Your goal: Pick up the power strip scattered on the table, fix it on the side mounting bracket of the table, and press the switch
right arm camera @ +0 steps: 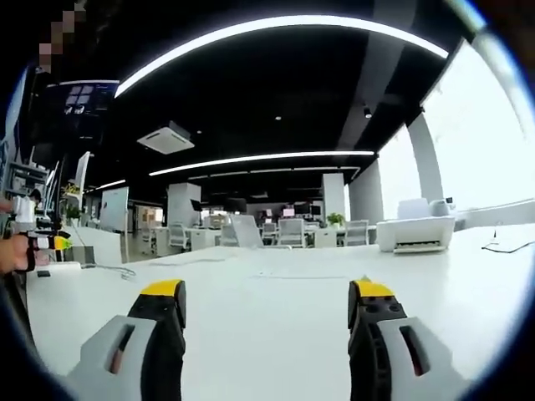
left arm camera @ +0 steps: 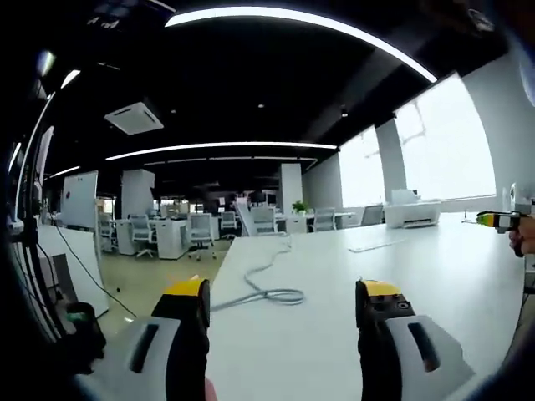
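My left gripper is open over the white table, with nothing between its yellow-tipped jaws. Ahead of it a grey cable loops on the tabletop and runs back along the table's left side. Farther off lies a thin flat white piece, too faint to identify as the power strip. My right gripper is also open and empty above the table; a faint flat outline lies ahead of it. Each gripper shows small at the edge of the other's view: the right, the left, each held by a hand.
A white printer stands at the table's far end by the bright windows. A thin dark cable lies at the far right. Left of the table is open floor, then desks and chairs; a white partition stands close by.
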Tool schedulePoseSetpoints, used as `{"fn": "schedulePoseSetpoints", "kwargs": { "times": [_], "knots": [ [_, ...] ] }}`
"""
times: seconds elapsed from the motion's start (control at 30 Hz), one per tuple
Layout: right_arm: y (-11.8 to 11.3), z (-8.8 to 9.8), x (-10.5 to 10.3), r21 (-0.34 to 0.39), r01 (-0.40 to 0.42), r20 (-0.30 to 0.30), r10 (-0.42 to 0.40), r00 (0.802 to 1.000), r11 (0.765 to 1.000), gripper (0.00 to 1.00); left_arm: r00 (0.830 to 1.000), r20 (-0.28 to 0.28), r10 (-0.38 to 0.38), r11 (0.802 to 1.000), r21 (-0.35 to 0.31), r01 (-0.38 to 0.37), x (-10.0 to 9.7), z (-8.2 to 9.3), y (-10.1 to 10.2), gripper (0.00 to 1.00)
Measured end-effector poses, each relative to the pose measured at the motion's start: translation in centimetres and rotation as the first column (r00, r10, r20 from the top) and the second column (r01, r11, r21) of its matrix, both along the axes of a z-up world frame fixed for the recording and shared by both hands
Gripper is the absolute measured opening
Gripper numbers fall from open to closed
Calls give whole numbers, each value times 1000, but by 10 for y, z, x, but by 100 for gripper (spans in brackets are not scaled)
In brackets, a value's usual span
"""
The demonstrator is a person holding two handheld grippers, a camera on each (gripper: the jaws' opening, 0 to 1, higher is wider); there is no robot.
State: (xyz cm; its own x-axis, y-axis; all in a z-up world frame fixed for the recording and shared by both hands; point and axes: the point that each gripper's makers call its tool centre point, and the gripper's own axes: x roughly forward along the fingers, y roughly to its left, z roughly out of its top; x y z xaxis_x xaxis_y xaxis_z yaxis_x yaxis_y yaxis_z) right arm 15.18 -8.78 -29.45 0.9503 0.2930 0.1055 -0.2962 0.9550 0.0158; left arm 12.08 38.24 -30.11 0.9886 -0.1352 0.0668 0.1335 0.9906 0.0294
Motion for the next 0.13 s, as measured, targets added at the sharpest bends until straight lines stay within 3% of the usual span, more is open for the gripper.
{"fn": "schedulePoseSetpoints", "kwargs": {
  "times": [0.13],
  "knots": [
    [-1,-1,1,2,0,-3,0,1000,1000,75,1000,-1,-2,1000,-8,2,-1,1,-1,75]
  ]
}}
